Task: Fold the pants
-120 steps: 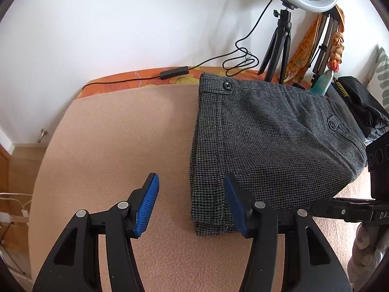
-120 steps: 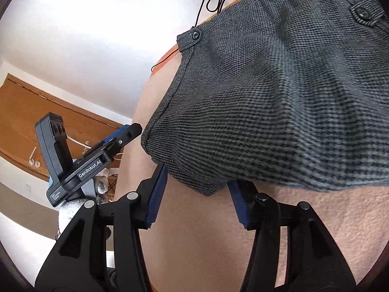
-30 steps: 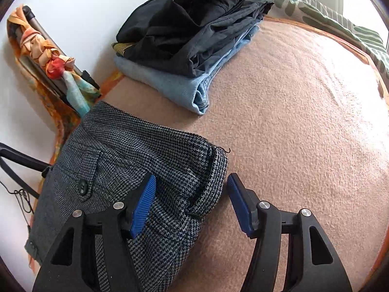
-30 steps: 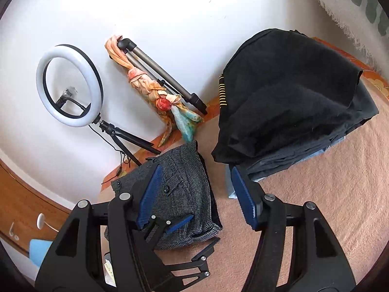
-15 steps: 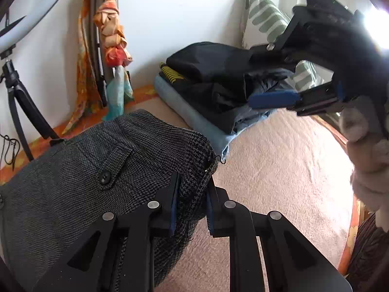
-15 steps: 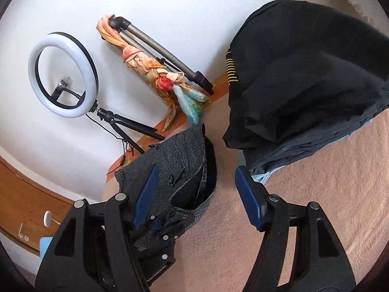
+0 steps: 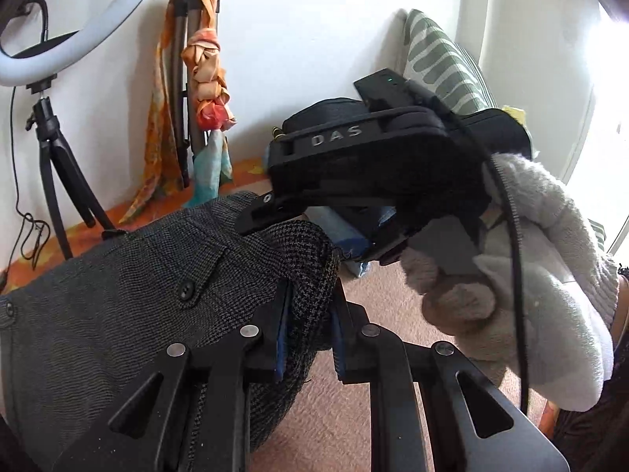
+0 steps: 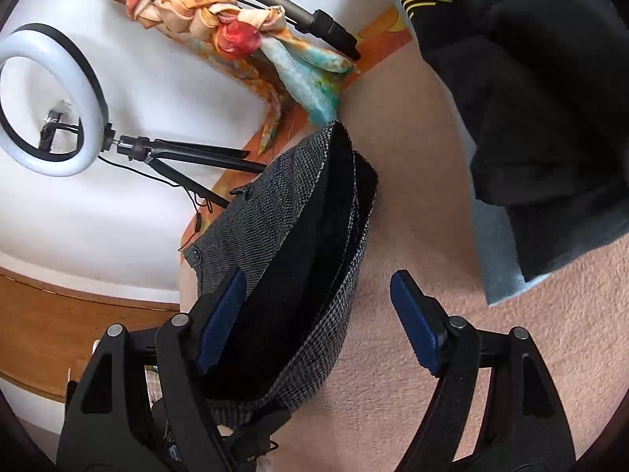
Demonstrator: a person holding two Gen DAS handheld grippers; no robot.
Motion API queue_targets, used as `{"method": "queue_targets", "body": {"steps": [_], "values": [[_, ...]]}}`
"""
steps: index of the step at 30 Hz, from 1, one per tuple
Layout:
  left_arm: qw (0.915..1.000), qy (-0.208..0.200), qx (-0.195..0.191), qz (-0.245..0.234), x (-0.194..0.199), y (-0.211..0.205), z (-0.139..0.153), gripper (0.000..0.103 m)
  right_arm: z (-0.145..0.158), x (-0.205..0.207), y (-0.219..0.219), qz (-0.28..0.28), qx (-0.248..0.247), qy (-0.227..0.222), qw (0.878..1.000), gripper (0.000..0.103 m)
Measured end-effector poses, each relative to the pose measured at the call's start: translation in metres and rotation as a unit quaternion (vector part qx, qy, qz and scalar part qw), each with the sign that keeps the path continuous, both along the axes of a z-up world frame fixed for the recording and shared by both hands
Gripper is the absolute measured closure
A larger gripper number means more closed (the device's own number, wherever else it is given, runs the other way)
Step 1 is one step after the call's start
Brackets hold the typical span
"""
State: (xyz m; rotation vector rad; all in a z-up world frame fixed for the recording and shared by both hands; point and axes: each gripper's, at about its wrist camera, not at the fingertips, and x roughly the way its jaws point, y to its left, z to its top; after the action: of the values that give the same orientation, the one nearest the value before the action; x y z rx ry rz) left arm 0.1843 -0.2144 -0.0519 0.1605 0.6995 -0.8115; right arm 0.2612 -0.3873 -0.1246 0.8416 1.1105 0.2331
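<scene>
The folded grey houndstooth pants lie on the beige blanket. My left gripper is shut on their near right corner and lifts that edge. The pants also show in the right wrist view, with the raised corner gaping and the dark lining visible. My right gripper is open, its jaws astride that lifted edge without pinching it. In the left wrist view the right gripper's black body hovers just above and behind the held corner, in a gloved hand.
A stack of folded clothes, black over light blue, lies to the right on the blanket. A ring light on a tripod and a scarf-wrapped stand are by the white wall. A striped pillow leans behind.
My left gripper stays shut on the pants corner it closed on half a second ago. My right gripper has moved in close, down over that lifted edge, still open.
</scene>
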Motion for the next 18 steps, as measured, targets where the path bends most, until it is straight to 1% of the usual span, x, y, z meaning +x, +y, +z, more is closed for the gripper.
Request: {"method": "queue_targets", "body": {"steps": [2, 4, 5, 6, 8, 10, 11, 13, 16, 17, 18], "values": [[1.0, 0.0, 0.001, -0.001, -0.001, 0.0, -0.002, 0.087, -0.011, 0.006, 0.001, -0.004, 0.011, 0.007, 1.0, 0.024], [1.0, 0.001, 0.001, -0.005, -0.002, -0.001, -0.003, 0.087, -0.017, 0.008, 0.002, -0.012, 0.025, -0.002, 1.0, 0.026], [1.0, 0.001, 0.001, -0.006, -0.002, -0.001, -0.004, 0.087, -0.017, 0.009, 0.003, -0.013, 0.028, -0.009, 0.999, 0.037], [1.0, 0.002, 0.0, -0.006, -0.001, -0.001, -0.005, 0.087, -0.016, 0.01, 0.005, -0.01, 0.032, -0.015, 0.999, 0.045], [0.9999, 0.006, -0.008, -0.004, -0.001, 0.002, -0.005, 0.088, -0.01, 0.011, 0.008, -0.01, 0.022, -0.026, 0.999, 0.073], [0.9998, 0.009, -0.017, -0.002, -0.002, 0.005, -0.005, 0.087, -0.001, 0.011, 0.012, -0.007, 0.005, -0.044, 0.999, 0.085], [0.9997, 0.009, -0.021, -0.003, -0.003, 0.007, -0.005, 0.088, 0.005, 0.01, 0.013, -0.008, -0.004, -0.051, 0.999, 0.088], [0.9996, 0.011, -0.023, -0.005, -0.005, 0.01, -0.004, 0.088, 0.015, 0.007, 0.018, -0.004, -0.01, -0.066, 0.998, 0.091], [0.9995, 0.017, -0.023, -0.008, -0.008, 0.018, -0.001, 0.085, 0.031, 0.004, 0.028, 0.0, -0.021, -0.087, 0.996, 0.093], [0.9995, 0.02, -0.023, -0.01, -0.01, 0.022, 0.0, 0.081, 0.036, 0.003, 0.032, 0.001, -0.023, -0.093, 0.995, 0.093], [0.9994, 0.025, -0.019, -0.013, -0.013, 0.027, 0.002, 0.072, 0.042, 0.002, 0.037, 0.001, -0.025, -0.099, 0.995, 0.093]]}}
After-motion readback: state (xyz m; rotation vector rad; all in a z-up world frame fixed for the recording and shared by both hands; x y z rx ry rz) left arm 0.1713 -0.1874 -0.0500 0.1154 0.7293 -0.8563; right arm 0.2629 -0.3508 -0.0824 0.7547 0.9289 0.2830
